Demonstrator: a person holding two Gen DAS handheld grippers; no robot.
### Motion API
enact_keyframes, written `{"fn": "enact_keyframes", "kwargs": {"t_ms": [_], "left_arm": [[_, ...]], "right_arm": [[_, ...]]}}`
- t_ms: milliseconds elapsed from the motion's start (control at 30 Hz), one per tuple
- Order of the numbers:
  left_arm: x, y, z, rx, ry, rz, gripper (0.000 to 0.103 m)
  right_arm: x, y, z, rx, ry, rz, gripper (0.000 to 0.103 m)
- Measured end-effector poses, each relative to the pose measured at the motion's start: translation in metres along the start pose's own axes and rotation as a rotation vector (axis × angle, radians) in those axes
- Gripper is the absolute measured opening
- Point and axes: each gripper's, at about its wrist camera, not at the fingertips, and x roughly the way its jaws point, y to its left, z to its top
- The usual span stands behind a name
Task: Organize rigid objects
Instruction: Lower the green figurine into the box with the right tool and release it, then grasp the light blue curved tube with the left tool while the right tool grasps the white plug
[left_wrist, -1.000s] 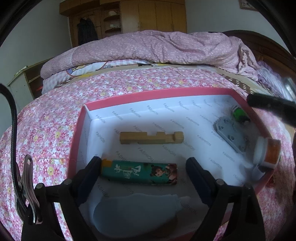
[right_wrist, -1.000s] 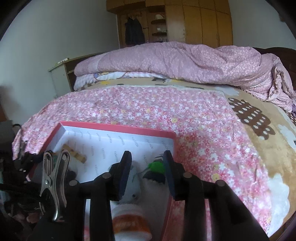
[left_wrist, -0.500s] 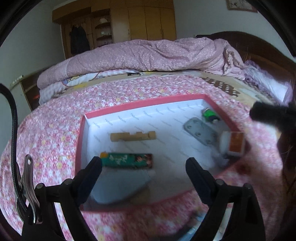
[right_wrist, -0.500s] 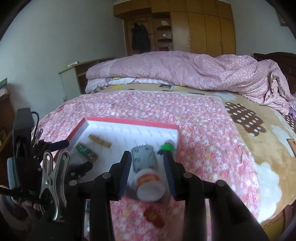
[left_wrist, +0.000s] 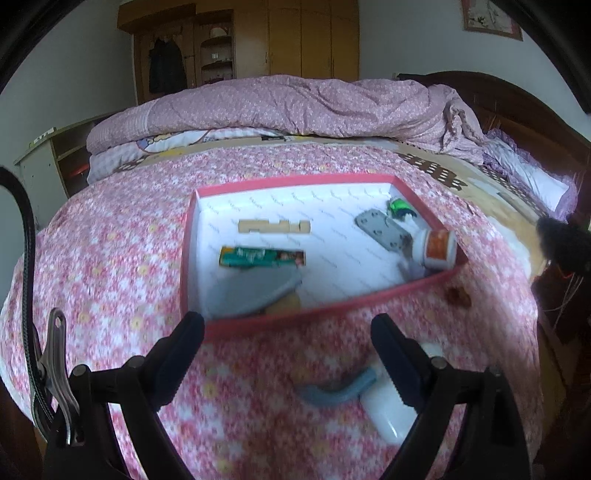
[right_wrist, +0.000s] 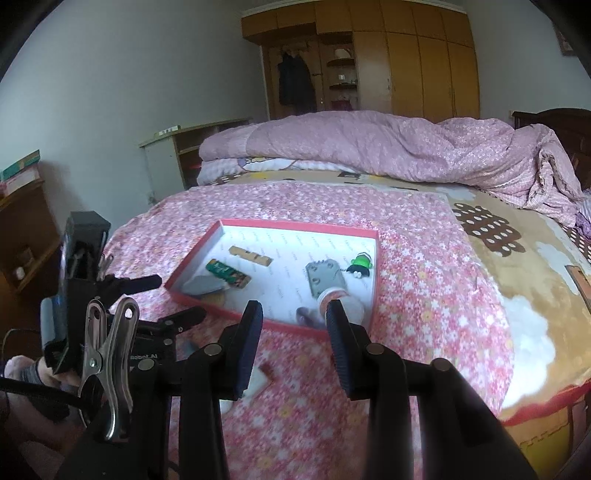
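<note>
Both tongs, left (left_wrist: 287, 332) and right (right_wrist: 294, 319), are open and hold nothing, above the bed by the red box (left_wrist: 325, 314)

Your left tool's (left_wrist: 287, 334) right finger (left_wrist: 393, 354) covers part of the white object (left_wrist: 384, 410) on the bedspread, and motion blur keeps you from telling what it or the grey curved piece (left_wrist: 334, 391) is. In the right wrist view, your right tool (right_wrist: 293, 325) hides part of the orange-labelled bottle (right_wrist: 341, 301); the box's near rim (right_wrist: 280, 326) is smeared
</note>
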Motion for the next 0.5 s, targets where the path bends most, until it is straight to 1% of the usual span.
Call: {"fn": "enact_keyframes", "kwargs": {"t_ms": [100,200,267,333,500], "left_arm": [[-0.007,-0.001,-0.011,-0.002,0.007,-0.014,0.094],[-0.01,-0.002,-0.019,0.001,0.013,-0.02,0.094],[-0.011,-0.003,-0.023,0.003,0.019,-0.018,0.094],[-0.01,-0.003,-0.029,0.002,0.03,-0.017,0.094],[-0.007,0.0,-0.042,-0.004,0.061,-0.022,0.094]], "right_arm": [[-0.01,0.001,-0.003,0.009,0.005,-0.004,0.037],[-0.016,0.001,-0.006,0.025,0.008,0.012,0.037],[-0.016,0.004,-0.01,0.024,0.02,0.01,0.037],[-0.011,0.007,-0.017,0.026,0.049,0.021,0.037],[0.017,0.016,-0.04,0.054,0.136,0.063,0.037]]}}
